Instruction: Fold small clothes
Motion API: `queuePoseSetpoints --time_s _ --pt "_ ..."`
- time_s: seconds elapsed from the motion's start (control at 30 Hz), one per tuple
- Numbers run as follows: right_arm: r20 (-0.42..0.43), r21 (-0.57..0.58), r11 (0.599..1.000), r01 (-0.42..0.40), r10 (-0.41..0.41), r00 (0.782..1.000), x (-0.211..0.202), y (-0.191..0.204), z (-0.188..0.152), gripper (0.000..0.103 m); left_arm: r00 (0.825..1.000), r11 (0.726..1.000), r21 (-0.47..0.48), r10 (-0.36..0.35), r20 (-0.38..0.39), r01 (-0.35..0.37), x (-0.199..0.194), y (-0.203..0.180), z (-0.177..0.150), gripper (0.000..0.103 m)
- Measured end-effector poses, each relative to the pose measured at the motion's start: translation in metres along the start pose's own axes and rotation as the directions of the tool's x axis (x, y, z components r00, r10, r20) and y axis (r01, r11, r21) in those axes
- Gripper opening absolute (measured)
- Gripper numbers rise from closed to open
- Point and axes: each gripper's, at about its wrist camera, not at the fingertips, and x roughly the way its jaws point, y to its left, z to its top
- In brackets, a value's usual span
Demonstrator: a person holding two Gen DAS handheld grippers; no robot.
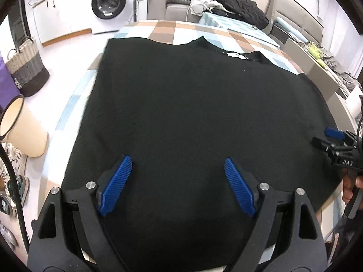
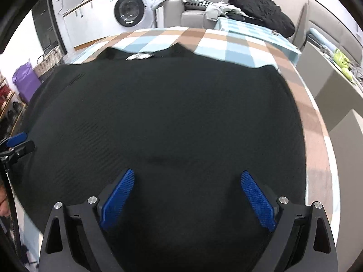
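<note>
A black garment (image 1: 192, 113) lies spread flat on a table with a checked cloth (image 1: 163, 30), its neckline and white label (image 1: 236, 55) at the far side. My left gripper (image 1: 178, 165) is open and empty, held over the garment's near hem on the left. My right gripper (image 2: 188, 179) is open and empty over the near hem on the right; it also shows at the right edge of the left wrist view (image 1: 326, 137). The garment (image 2: 163, 113) fills the right wrist view, label (image 2: 139, 56) at the far edge. The left gripper's fingertip (image 2: 15, 139) shows at the left there.
A woven basket (image 1: 26, 68), a cream bin (image 1: 21, 127) and shoes (image 1: 13, 181) stand on the floor to the left. A washing machine (image 1: 111, 4) and a sofa with clothes (image 1: 238, 4) are beyond the table. A grey counter (image 2: 335, 95) runs along the right.
</note>
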Motion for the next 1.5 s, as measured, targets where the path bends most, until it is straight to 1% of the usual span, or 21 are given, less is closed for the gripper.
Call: queuePoseSetpoints --time_s 0.1,0.17,0.2,0.27,0.33,0.43,0.5,0.6,0.7,0.73,0.8,0.87,0.93,1.0,1.07,1.1,1.17,1.23,1.27,1.37,1.5 --pt "0.002 -0.033 0.999 -0.014 0.014 1.000 -0.008 0.017 -0.015 0.096 0.999 0.999 -0.014 0.034 -0.025 -0.035 -0.015 -0.003 -0.022 0.082" --pt "0.004 -0.066 0.998 -0.012 0.012 1.000 -0.012 0.028 -0.024 0.096 0.999 0.999 0.011 0.053 -0.012 -0.053 -0.029 -0.007 -0.035 0.083" --pt "0.004 -0.080 0.997 -0.007 0.008 1.000 -0.013 0.032 -0.026 0.096 0.998 0.998 0.013 0.056 -0.023 -0.056 -0.034 -0.007 -0.041 0.083" --pt "0.007 -0.080 0.997 -0.015 0.016 1.000 -0.016 0.036 -0.028 0.097 0.999 0.999 -0.034 0.042 -0.033 -0.043 -0.046 -0.001 -0.055 0.082" --pt "0.009 -0.068 0.997 -0.034 0.034 0.999 -0.018 0.037 -0.027 0.097 1.000 0.994 -0.109 0.024 -0.007 -0.025 -0.064 0.013 -0.070 0.082" --pt "0.020 -0.061 0.997 -0.056 0.057 0.998 -0.022 0.038 -0.024 0.097 0.999 0.978 -0.207 0.041 0.010 -0.038 -0.082 0.036 -0.083 0.082" --pt "0.034 -0.066 0.995 -0.070 0.072 0.997 -0.026 0.041 -0.019 0.097 0.998 0.962 -0.266 0.055 -0.002 -0.054 -0.088 0.050 -0.091 0.082" --pt "0.041 -0.079 0.993 -0.082 0.086 0.995 -0.028 0.049 -0.018 0.097 1.000 0.941 -0.339 0.025 0.009 -0.020 -0.091 0.065 -0.099 0.082" --pt "0.046 -0.095 0.991 -0.093 0.098 0.994 -0.030 0.056 -0.018 0.097 0.999 0.919 -0.391 -0.041 0.030 0.050 -0.085 0.074 -0.104 0.082" --pt "0.046 -0.098 0.991 -0.096 0.101 0.994 -0.030 0.057 -0.018 0.097 0.998 0.918 -0.393 -0.035 0.052 0.052 -0.084 0.073 -0.102 0.081" --pt "0.052 -0.098 0.990 -0.098 0.103 0.993 -0.033 0.060 -0.020 0.097 0.997 0.917 -0.395 -0.038 0.073 0.064 -0.081 0.073 -0.099 0.076" --pt "0.059 -0.093 0.991 -0.096 0.102 0.993 -0.036 0.061 -0.021 0.097 0.996 0.913 -0.405 -0.011 0.089 0.046 -0.074 0.073 -0.091 0.069" --pt "0.064 -0.093 0.991 -0.097 0.103 0.993 -0.037 0.064 -0.021 0.097 0.995 0.905 -0.425 0.006 0.098 0.036 -0.066 0.073 -0.081 0.056" --pt "0.076 -0.098 0.990 -0.104 0.111 0.991 -0.039 0.068 -0.021 0.097 0.994 0.885 -0.461 -0.005 0.109 0.055 -0.056 0.073 -0.071 0.033" --pt "0.078 -0.101 0.989 -0.109 0.117 0.990 -0.039 0.073 -0.020 0.097 0.992 0.887 -0.458 -0.007 0.123 0.063 -0.047 0.067 -0.057 0.018" --pt "0.083 -0.104 0.988 -0.117 0.126 0.989 -0.039 0.077 -0.019 0.097 0.991 0.892 -0.450 0.012 0.135 0.051 -0.048 0.064 -0.052 0.014" --pt "0.086 -0.115 0.986 -0.120 0.130 0.988 -0.040 0.086 -0.019 0.097 0.983 0.903 -0.427 0.041 0.180 0.041 -0.058 0.056 -0.047 0.013" --pt "0.095 -0.135 0.982 -0.132 0.145 0.985 -0.042 0.093 -0.019 0.097 0.981 0.919 -0.395 0.072 0.179 0.004 -0.059 0.057 -0.043 0.013" --pt "0.092 -0.144 0.980 -0.138 0.152 0.984 -0.041 0.097 -0.019 0.097 0.983 0.919 -0.394 0.084 0.164 -0.013 -0.058 0.060 -0.045 0.012" --pt "0.059 -0.149 0.978 -0.145 0.155 0.986 -0.032 0.102 -0.022 0.097 0.986 0.902 -0.431 0.060 0.154 0.012 -0.055 0.070 -0.048 0.012" --pt "0.048 -0.132 0.980 -0.150 0.157 0.986 -0.030 0.097 -0.023 0.097 0.973 0.937 -0.350 0.085 0.213 -0.005 -0.072 0.051 -0.036 0.012"
